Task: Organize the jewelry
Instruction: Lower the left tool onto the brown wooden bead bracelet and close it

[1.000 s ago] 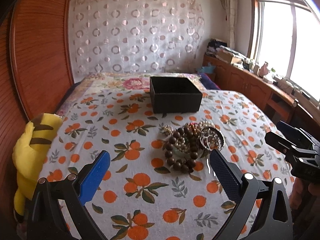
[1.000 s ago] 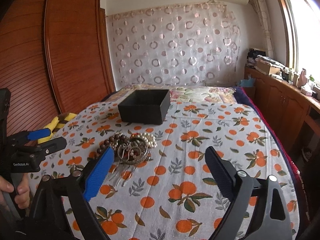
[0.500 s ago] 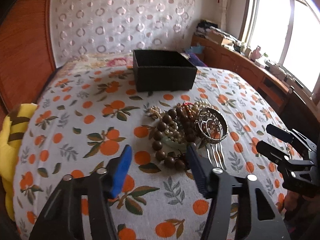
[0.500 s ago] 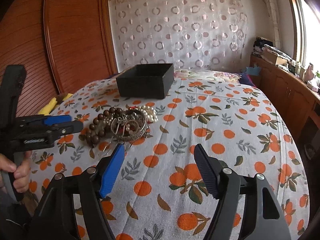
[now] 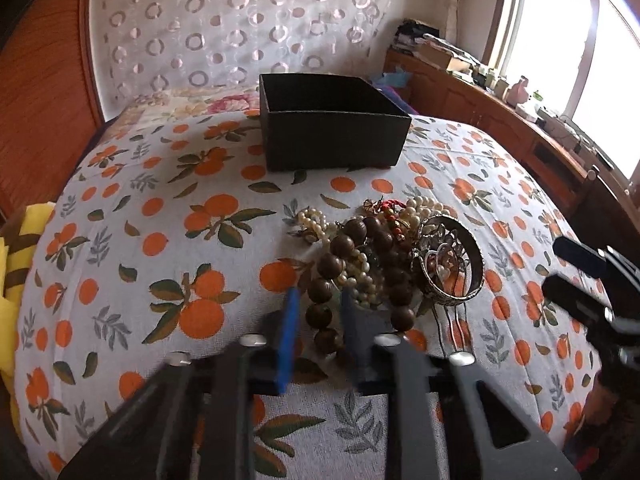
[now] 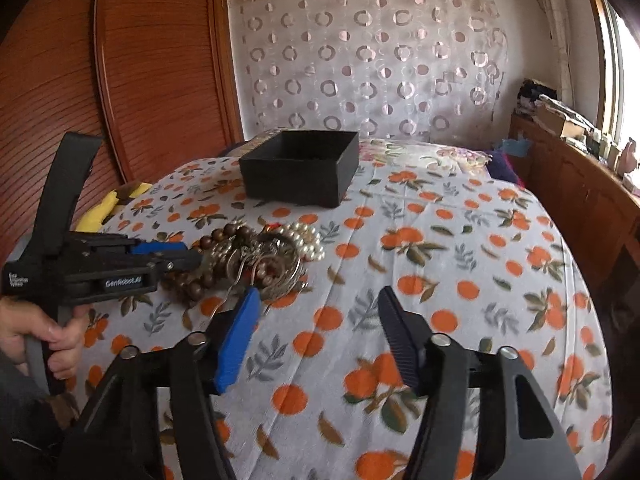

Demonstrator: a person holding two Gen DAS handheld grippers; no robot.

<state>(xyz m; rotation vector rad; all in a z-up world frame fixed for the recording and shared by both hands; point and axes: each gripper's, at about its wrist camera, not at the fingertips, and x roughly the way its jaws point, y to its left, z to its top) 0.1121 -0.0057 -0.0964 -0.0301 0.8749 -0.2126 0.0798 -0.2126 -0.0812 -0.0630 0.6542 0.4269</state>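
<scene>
A pile of jewelry lies on the orange-print bedspread: a brown wooden bead strand (image 5: pixel 352 264), pearl strands (image 5: pixel 424 206) and a silver filigree bangle (image 5: pixel 452 264). The pile also shows in the right wrist view (image 6: pixel 256 256). An open black box (image 5: pixel 332 126) stands behind it, also in the right wrist view (image 6: pixel 300 166). My left gripper (image 5: pixel 318 320) has its jaws narrowed around the near end of the wooden bead strand; contact is unclear. My right gripper (image 6: pixel 320 320) is open and empty, right of the pile.
A yellow striped plush toy (image 5: pixel 12 264) lies at the bed's left edge. A wooden wardrobe (image 6: pixel 120 80) stands to the left. A wooden sideboard (image 5: pixel 520 132) with clutter runs under the window at right. A patterned curtain (image 6: pixel 360 60) hangs behind the bed.
My left gripper moved forward to the jewelry pile and its jaws closed in from wide open around the wooden beads. My right gripper moved forward and lower, staying open.
</scene>
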